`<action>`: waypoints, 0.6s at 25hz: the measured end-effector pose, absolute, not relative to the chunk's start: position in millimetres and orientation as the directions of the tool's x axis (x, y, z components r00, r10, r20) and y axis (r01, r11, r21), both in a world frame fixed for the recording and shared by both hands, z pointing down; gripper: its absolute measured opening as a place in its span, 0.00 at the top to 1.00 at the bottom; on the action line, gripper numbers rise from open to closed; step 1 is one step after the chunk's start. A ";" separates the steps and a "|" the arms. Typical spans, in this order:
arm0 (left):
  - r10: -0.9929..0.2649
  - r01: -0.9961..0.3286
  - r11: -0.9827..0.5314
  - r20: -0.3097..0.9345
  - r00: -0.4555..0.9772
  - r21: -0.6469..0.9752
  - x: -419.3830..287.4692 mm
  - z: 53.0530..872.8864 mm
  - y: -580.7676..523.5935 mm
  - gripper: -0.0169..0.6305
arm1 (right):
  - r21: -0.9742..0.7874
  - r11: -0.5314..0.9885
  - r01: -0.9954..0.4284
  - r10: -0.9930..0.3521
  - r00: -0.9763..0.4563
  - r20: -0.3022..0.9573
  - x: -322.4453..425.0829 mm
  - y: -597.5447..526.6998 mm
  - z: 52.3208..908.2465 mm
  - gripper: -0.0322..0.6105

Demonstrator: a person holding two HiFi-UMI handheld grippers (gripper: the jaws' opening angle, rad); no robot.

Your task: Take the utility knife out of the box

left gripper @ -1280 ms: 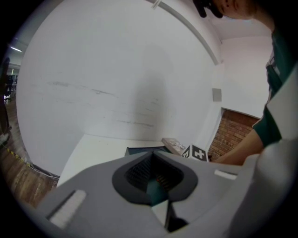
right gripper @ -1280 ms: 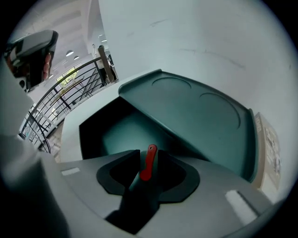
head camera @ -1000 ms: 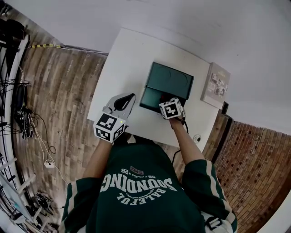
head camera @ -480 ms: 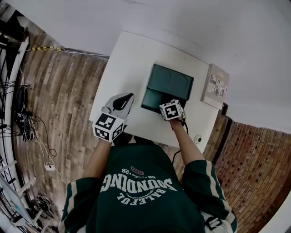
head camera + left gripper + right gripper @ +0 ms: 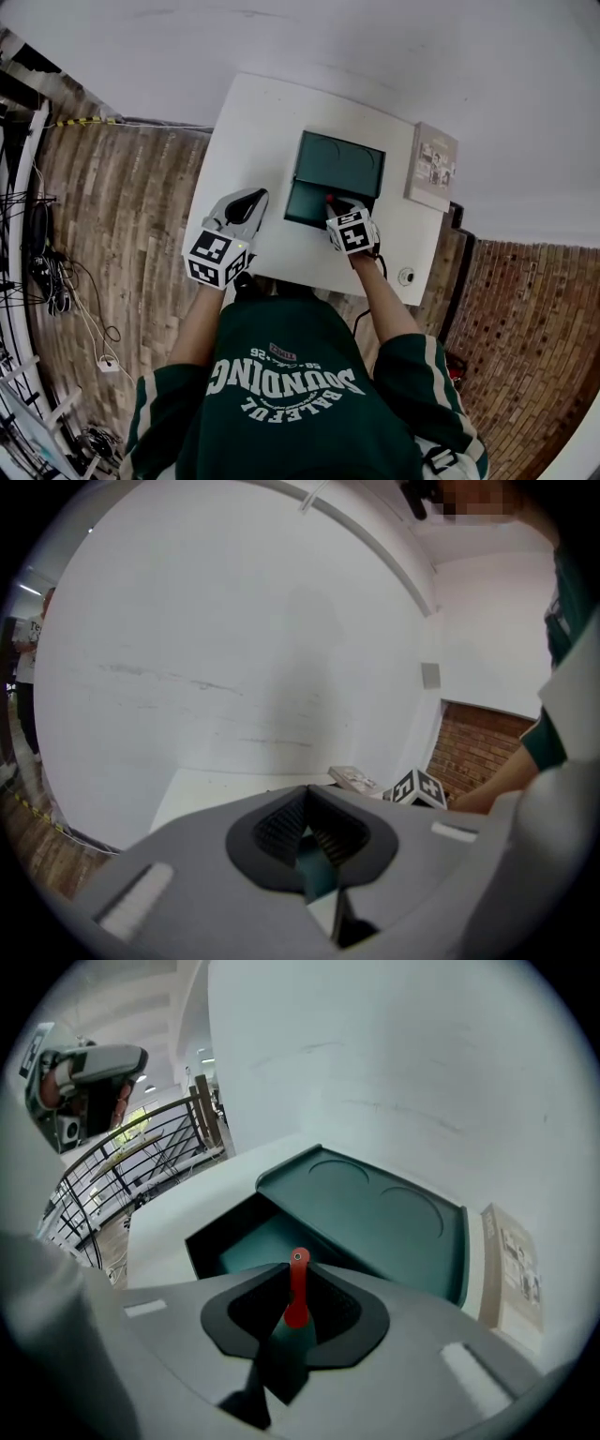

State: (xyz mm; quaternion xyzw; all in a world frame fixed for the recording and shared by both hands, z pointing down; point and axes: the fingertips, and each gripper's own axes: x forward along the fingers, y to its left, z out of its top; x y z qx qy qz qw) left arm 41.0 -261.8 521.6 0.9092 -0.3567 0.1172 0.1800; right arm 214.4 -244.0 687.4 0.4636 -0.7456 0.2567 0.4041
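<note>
The right tool [image 5: 299, 1312], drawn back toward the near edge of the open dark-green plastic box [image 5: 375, 1208] on the white counter [image 5: 253, 141], clamps the slim red utility knife [image 5: 298, 1279] just above it; removal looks nearly complete. The box's visible tray holds nothing else. The left tool [image 5: 307, 834] hovers closed, empty.

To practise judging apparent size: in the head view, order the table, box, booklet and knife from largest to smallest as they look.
1. Table
2. Box, lid open
3. Booklet
4. Knife: only a small red part shows, so its full size cannot be judged.
</note>
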 end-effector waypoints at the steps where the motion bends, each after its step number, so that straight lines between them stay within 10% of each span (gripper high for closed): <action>1: -0.605 -0.687 -0.686 0.337 0.722 0.240 41.0 519.8 -262.2 0.89 | -0.010 0.430 -0.903 -0.501 -0.248 0.829 214.6 -243.4 681.4 0.86; 15: -0.557 -0.618 -0.760 0.289 0.779 0.200 55.2 495.4 -261.7 0.89 | -0.104 0.298 -0.949 -0.786 -0.305 0.538 214.4 -236.9 557.9 0.86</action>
